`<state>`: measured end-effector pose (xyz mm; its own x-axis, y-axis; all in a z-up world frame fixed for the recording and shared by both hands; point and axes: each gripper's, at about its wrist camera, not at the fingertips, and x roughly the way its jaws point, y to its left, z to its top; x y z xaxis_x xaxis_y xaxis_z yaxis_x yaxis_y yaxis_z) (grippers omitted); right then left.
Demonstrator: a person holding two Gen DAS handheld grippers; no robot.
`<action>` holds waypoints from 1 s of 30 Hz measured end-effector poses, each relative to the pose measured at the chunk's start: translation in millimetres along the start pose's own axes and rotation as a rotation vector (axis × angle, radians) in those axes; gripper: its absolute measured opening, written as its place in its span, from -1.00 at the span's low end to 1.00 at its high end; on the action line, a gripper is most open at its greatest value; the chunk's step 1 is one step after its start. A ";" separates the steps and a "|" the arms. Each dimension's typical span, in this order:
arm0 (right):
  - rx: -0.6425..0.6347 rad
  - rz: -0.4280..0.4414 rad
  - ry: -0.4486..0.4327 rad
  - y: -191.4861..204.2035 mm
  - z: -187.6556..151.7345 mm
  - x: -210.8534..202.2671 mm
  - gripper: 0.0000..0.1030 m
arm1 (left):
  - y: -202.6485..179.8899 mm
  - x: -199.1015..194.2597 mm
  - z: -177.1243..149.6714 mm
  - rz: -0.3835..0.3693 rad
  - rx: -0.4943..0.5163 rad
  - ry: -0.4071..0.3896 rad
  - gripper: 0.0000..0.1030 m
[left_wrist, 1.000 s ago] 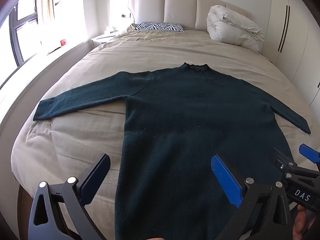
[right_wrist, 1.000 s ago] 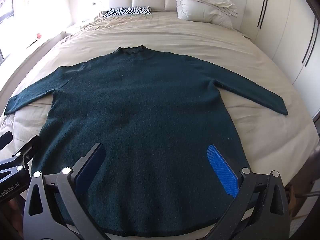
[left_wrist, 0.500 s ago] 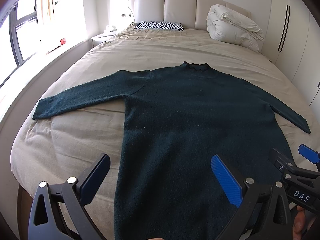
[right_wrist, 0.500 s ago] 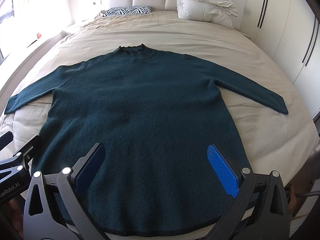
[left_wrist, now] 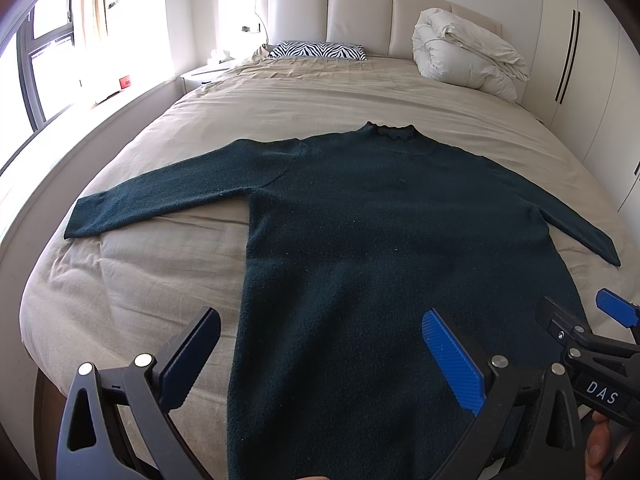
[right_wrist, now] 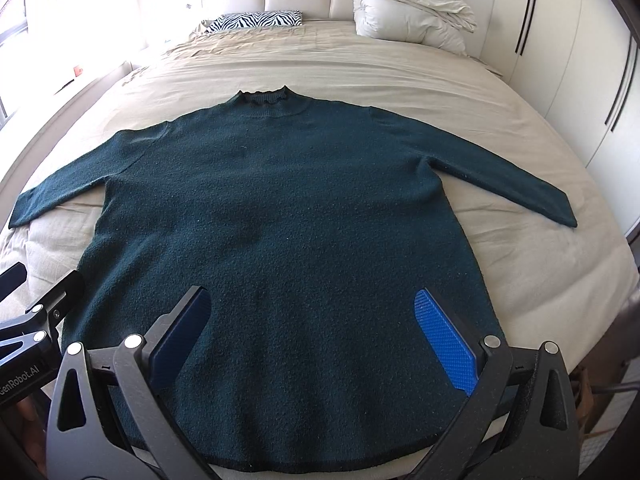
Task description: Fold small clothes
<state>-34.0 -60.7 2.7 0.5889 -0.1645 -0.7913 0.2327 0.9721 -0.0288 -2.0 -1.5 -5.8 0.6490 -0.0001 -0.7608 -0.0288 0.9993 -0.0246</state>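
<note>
Both grippers gape wide, holding nothing – left gripper (left_wrist: 320, 356) and right gripper (right_wrist: 316, 336) hover above the dark green sweater (right_wrist: 280, 216) spread flat on the bed (right_wrist: 400, 68)

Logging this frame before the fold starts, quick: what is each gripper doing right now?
Left gripper: open, holding nothing, above the dark green sweater.
Right gripper: open, holding nothing, above the sweater's hem.

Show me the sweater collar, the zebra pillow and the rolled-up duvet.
sweater collar (right_wrist: 262, 98), right wrist view, on the ruffled neck edge.
zebra pillow (left_wrist: 318, 50), left wrist view, on the middle of its striped face.
duvet (right_wrist: 412, 8), right wrist view, on the middle of the white bundle.
</note>
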 end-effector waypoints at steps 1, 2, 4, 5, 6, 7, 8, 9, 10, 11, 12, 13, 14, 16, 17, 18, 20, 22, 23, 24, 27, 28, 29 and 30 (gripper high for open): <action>0.000 -0.001 0.000 0.0 0.0 0.1 1.00 | -0.1 0.2 -0.4 0.000 0.000 0.000 1.00; 0.000 0.000 0.000 0.1 0.1 0.2 1.00 | -0.1 0.1 -0.2 0.000 0.000 0.000 1.00; 0.000 0.000 0.001 0.1 0.1 0.5 1.00 | 0.0 0.3 -0.3 -0.001 0.000 0.000 1.00; 0.000 0.000 0.001 0.1 0.1 0.6 1.00 | -0.1 0.2 -0.1 -0.001 0.000 0.001 1.00; 0.000 0.000 0.001 0.1 0.2 0.5 1.00 | -0.4 0.4 -0.4 -0.001 0.000 0.001 1.00; 0.000 0.000 0.001 0.1 0.3 0.6 1.00 | -0.5 0.6 -0.9 -0.001 0.000 0.001 1.00; 0.000 0.000 0.002 0.1 0.3 0.9 1.00 | -0.5 0.6 -0.6 -0.001 0.000 0.001 1.00; 0.000 0.000 0.001 0.2 0.3 0.8 1.00 | -0.4 0.4 -0.3 -0.001 0.000 0.002 1.00; 0.000 0.000 0.001 0.2 0.4 0.9 1.00 | -0.6 0.6 -0.7 -0.001 0.000 0.001 1.00; 0.000 0.000 0.001 0.4 1.8 0.5 1.00 | -0.6 0.6 -0.5 -0.001 0.000 0.002 1.00; 0.001 0.000 0.002 0.6 3.2 -0.3 1.00 | -0.4 0.4 -0.2 -0.001 -0.001 0.002 1.00; 0.000 0.000 0.002 0.8 4.6 -1.0 1.00 | -0.6 0.6 -0.6 -0.001 -0.001 0.002 1.00; 0.000 0.000 0.002 1.1 6.1 -1.6 1.00 | -0.9 0.7 -1.3 -0.001 -0.001 0.002 1.00; 0.000 0.001 0.002 0.8 1.7 0.5 1.00 | -1.0 0.9 -1.4 -0.001 0.000 0.002 1.00; -0.001 0.000 0.002 0.4 -4.5 3.4 1.00 | -0.9 0.8 -1.3 -0.001 0.000 0.003 1.00; 0.000 0.000 0.002 0.6 -2.5 2.6 1.00 | -0.6 0.7 -0.7 -0.002 -0.001 0.003 1.00; 0.000 0.001 0.002 0.7 -1.5 2.0 1.00 | -0.5 0.7 -0.6 -0.001 -0.001 0.003 1.00; 0.000 0.001 0.003 1.2 -2.2 2.1 1.00 | -0.4 0.8 -0.5 -0.002 -0.001 0.003 1.00; 0.000 0.001 0.003 1.3 -4.2 3.1 1.00 | -0.6 0.9 -0.8 -0.002 -0.001 0.003 1.00; 0.000 0.001 0.003 1.2 -0.9 1.5 1.00 | -0.4 0.8 -0.5 -0.002 -0.001 0.004 1.00; 0.000 0.001 0.004 1.1 -2.3 2.2 1.00 | -0.4 0.8 -0.4 -0.003 -0.001 0.004 1.00; 0.000 0.001 0.004 1.3 0.4 0.9 1.00 | -0.4 0.9 -0.5 -0.002 -0.001 0.004 1.00; 0.000 0.001 0.004 1.4 -1.3 1.9 1.00 | -0.5 1.0 -0.6 -0.002 -0.001 0.004 1.00; -0.001 0.001 0.004 1.8 -3.5 3.3 1.00 | -0.5 1.0 -0.6 -0.003 -0.001 0.005 1.00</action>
<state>-34.3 -58.9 -2.1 0.5858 -0.1627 -0.7939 0.2316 0.9724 -0.0284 -1.8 -1.9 -7.0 0.6455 -0.0030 -0.7637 -0.0280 0.9992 -0.0276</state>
